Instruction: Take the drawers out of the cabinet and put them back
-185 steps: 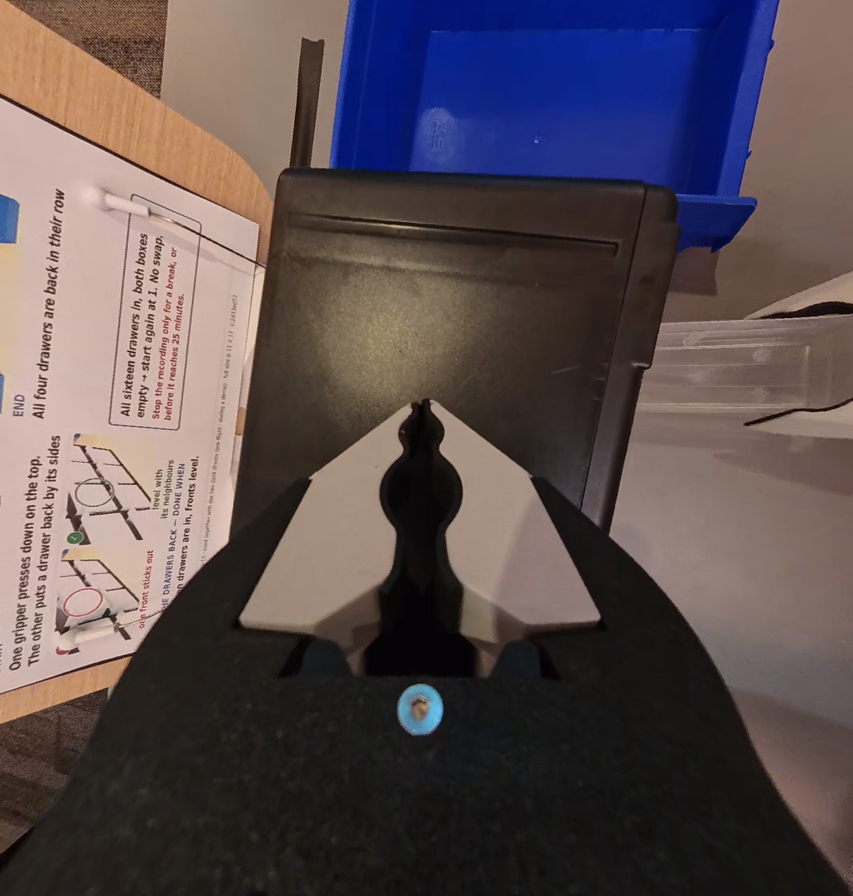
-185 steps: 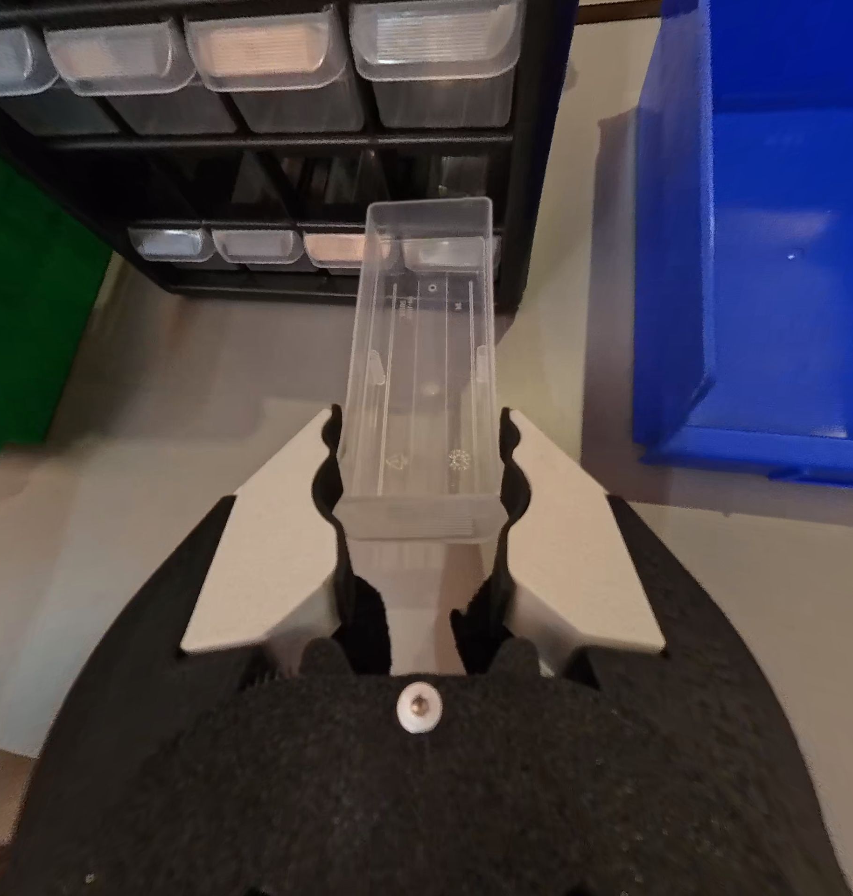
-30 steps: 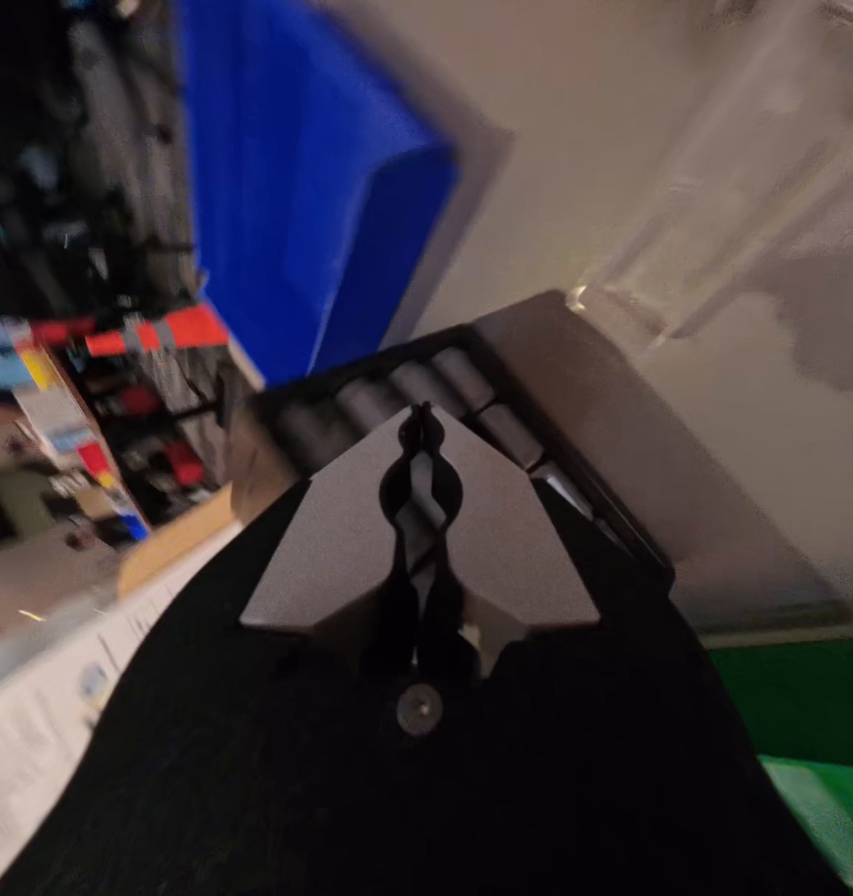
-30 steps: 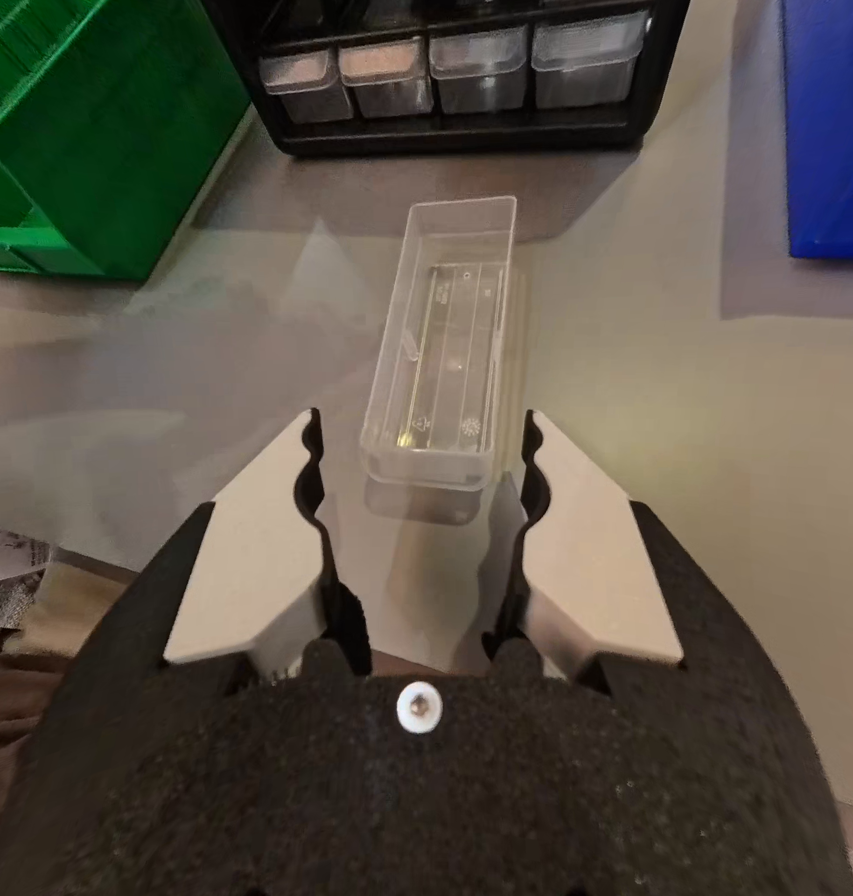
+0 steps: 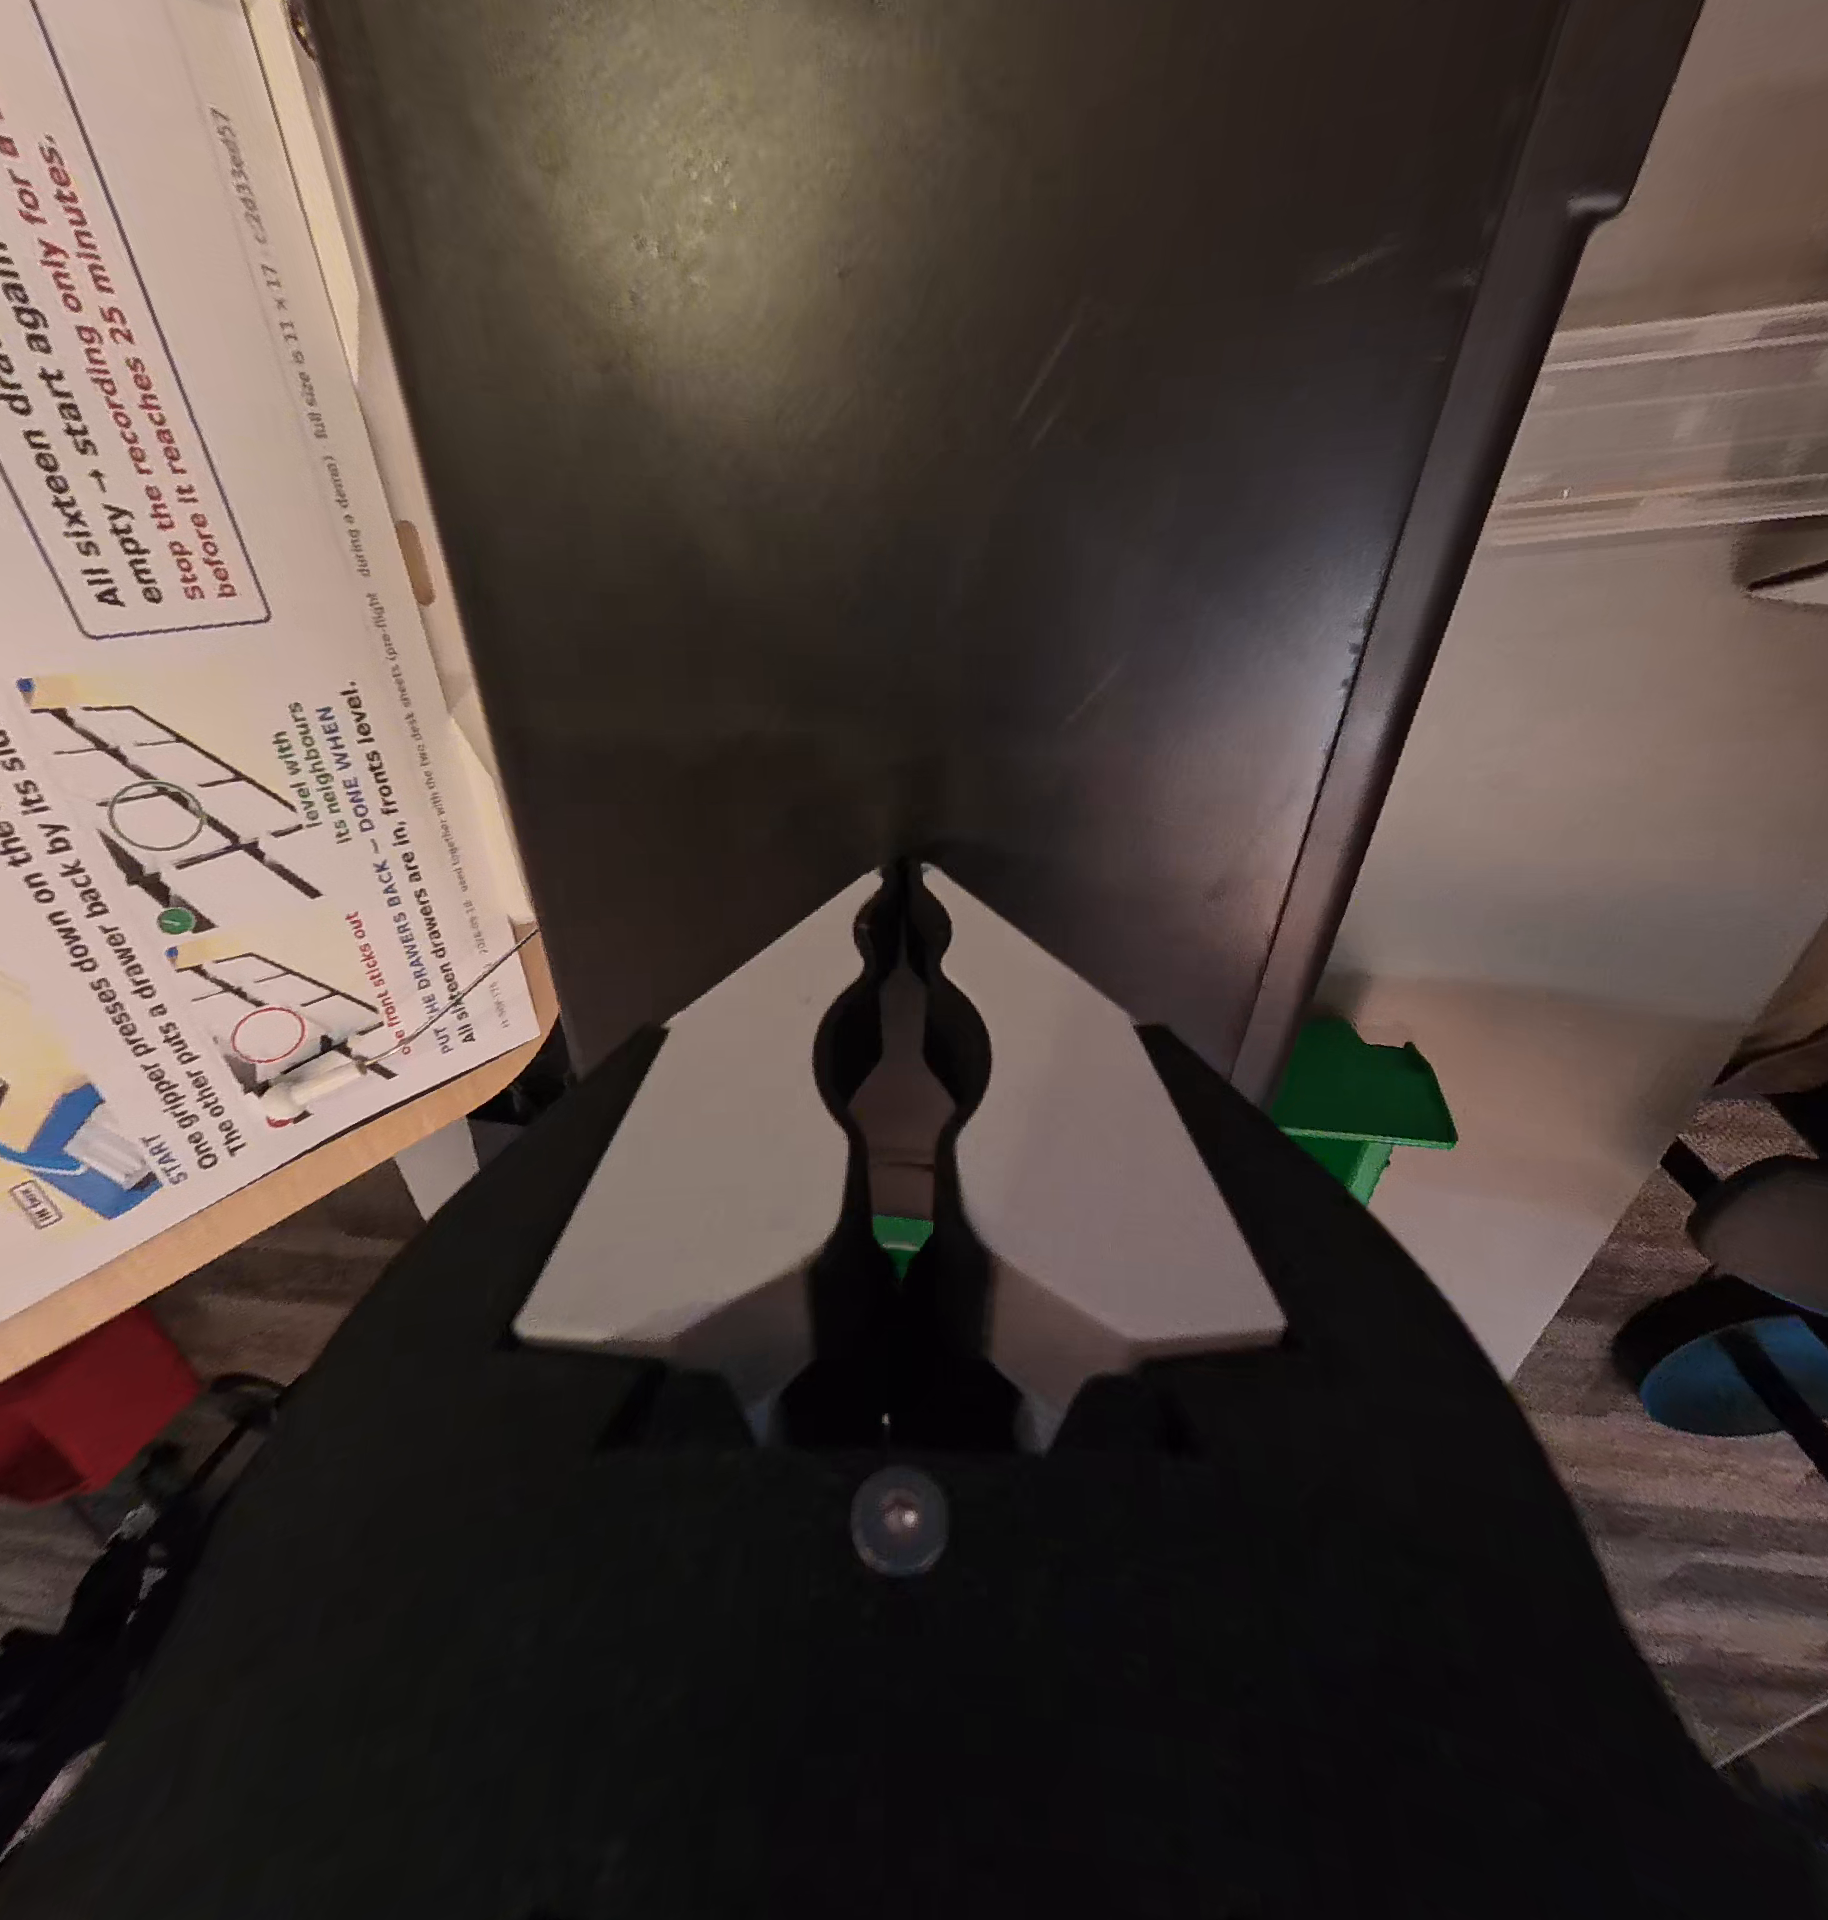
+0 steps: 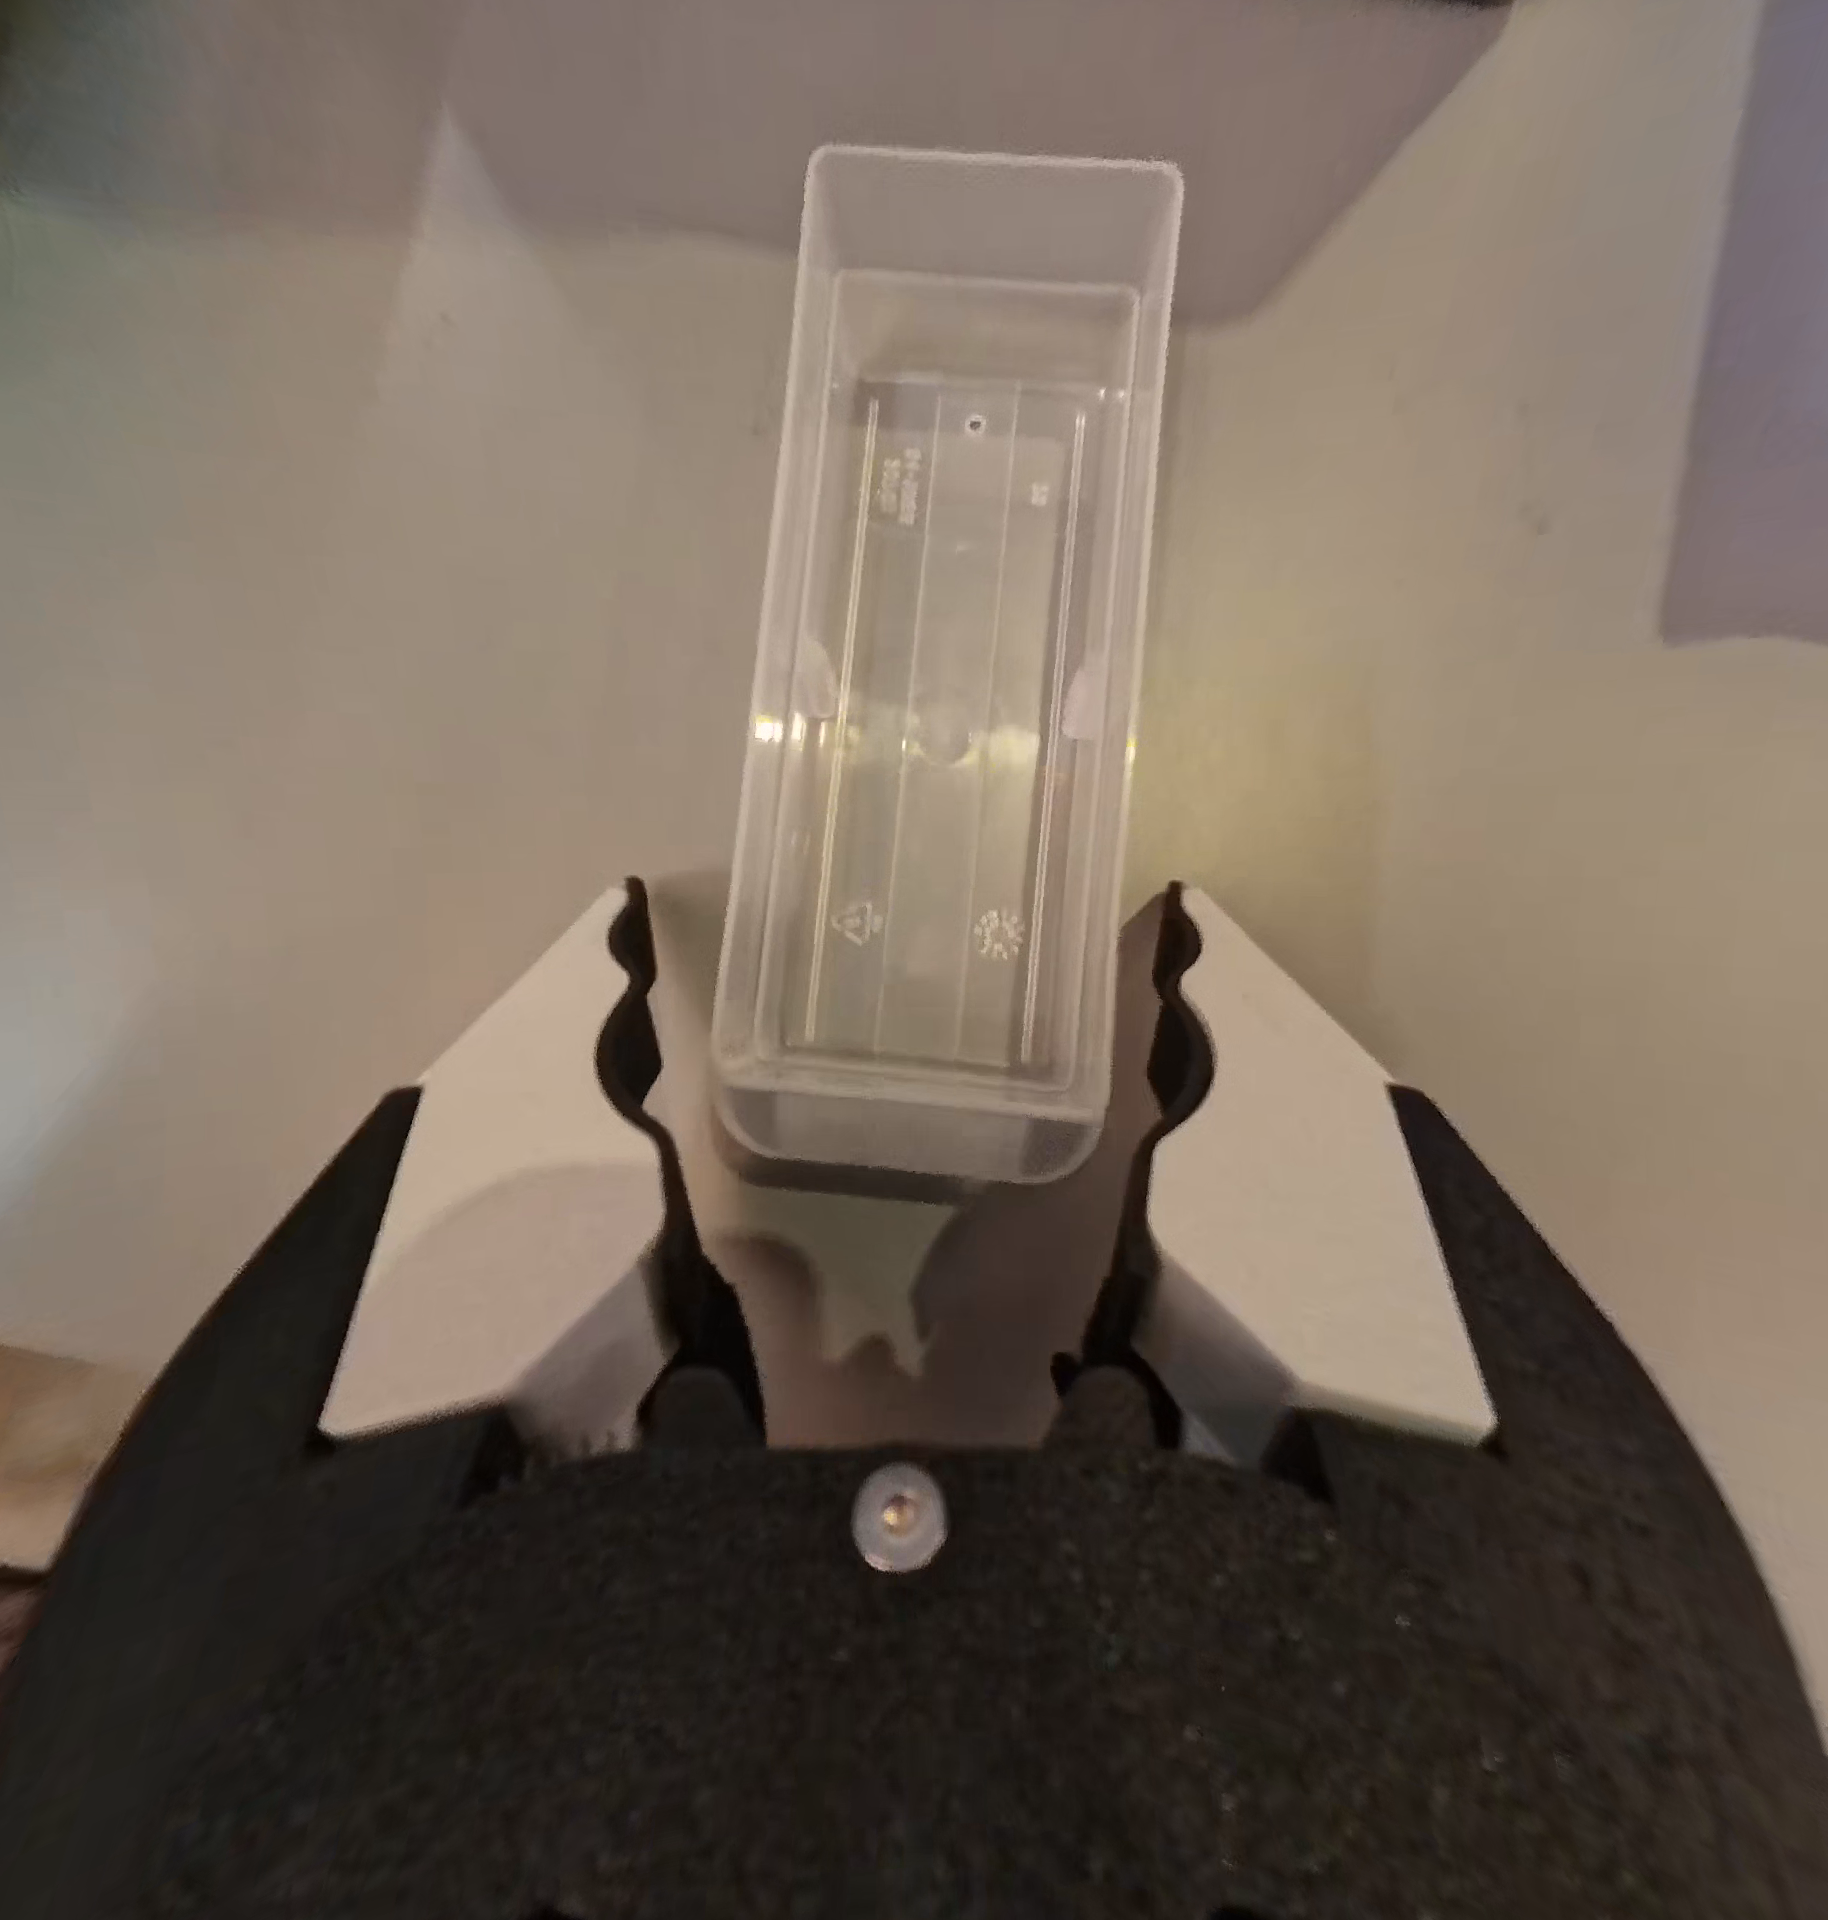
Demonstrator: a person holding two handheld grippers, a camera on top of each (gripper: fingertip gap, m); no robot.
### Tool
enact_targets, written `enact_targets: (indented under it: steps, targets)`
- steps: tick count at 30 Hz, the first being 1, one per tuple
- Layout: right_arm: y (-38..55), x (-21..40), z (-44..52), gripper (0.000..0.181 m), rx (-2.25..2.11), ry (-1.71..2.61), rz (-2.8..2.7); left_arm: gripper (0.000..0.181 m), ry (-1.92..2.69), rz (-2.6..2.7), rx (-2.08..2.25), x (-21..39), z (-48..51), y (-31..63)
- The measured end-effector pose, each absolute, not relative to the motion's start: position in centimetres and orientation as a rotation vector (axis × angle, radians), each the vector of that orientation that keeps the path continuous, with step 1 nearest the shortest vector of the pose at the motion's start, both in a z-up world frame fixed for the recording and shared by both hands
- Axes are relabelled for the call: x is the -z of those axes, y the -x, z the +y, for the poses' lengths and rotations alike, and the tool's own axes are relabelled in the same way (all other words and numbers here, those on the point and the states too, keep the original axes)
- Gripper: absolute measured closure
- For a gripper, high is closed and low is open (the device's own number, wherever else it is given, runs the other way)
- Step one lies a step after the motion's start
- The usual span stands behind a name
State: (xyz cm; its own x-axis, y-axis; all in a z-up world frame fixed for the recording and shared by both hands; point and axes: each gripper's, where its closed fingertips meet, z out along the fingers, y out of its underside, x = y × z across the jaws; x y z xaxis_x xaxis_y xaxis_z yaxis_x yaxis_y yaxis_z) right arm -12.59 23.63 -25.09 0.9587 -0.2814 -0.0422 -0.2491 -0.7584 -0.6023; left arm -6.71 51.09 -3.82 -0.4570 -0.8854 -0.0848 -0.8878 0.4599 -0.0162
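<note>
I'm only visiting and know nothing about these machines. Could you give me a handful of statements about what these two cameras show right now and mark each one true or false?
1. The clear drawer is empty. True.
2. The right gripper is clamped tight on the drawer. False: its jaws stand open on either side of the drawer's near end, with gaps showing.
3. The left gripper is shut, its tips against the flat black top of the cabinet. True.
4. The drawer lies inside a blue bin. False: it rests on the pale table.
5. A printed sheet lies beside the cabinet in the left wrist view. True.
</note>
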Motion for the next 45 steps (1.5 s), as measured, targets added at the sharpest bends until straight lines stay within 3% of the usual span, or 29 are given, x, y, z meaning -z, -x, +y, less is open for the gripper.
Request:
enact_targets:
  steps: [3, 10, 17, 21, 34, 38, 40, 45]
  targets:
    - [11.8, 25.1, 23.8, 0.105, 0.130, 2.501, 0.377, 0.181, 1.609, 2.608, -0.069, 3.8, 51.1, 6.7]
    - [11.2, 24.5, 24.2, 0.109, 0.060, 2.547, 0.419, 0.181, 1.630, 2.585, -0.021, 3.8, 51.1, 6.6]
    - [9.7, 18.8, 27.4, 0.112, 0.040, 2.438, 0.453, 0.181, 1.638, 2.568, -0.007, 3.8, 51.1, 6.6]
    - [9.1, 16.6, 29.9, 0.122, 0.101, 2.442, 0.389, 0.181, 1.651, 2.557, -0.012, 3.8, 51.1, 6.6]
    - [12.4, 23.8, 25.8, 0.118, 0.025, 2.585, 0.395, 0.181, 1.620, 2.561, -0.079, 3.8, 51.1, 6.6]
    - [12.3, 24.1, 26.1, 0.096, 0.033, 2.626, 0.398, 0.181, 1.629, 2.560, -0.080, 3.8, 51.1, 6.6]
    - [11.9, 24.7, 26.0, 0.094, 0.079, 2.686, 0.382, 0.181, 1.633, 2.561, -0.082, 3.8, 51.1, 6.6]
    - [11.8, 25.0, 26.6, 0.118, 0.099, 2.698, 0.390, 0.181, 1.632, 2.565, -0.097, 3.8, 51.1, 6.6]
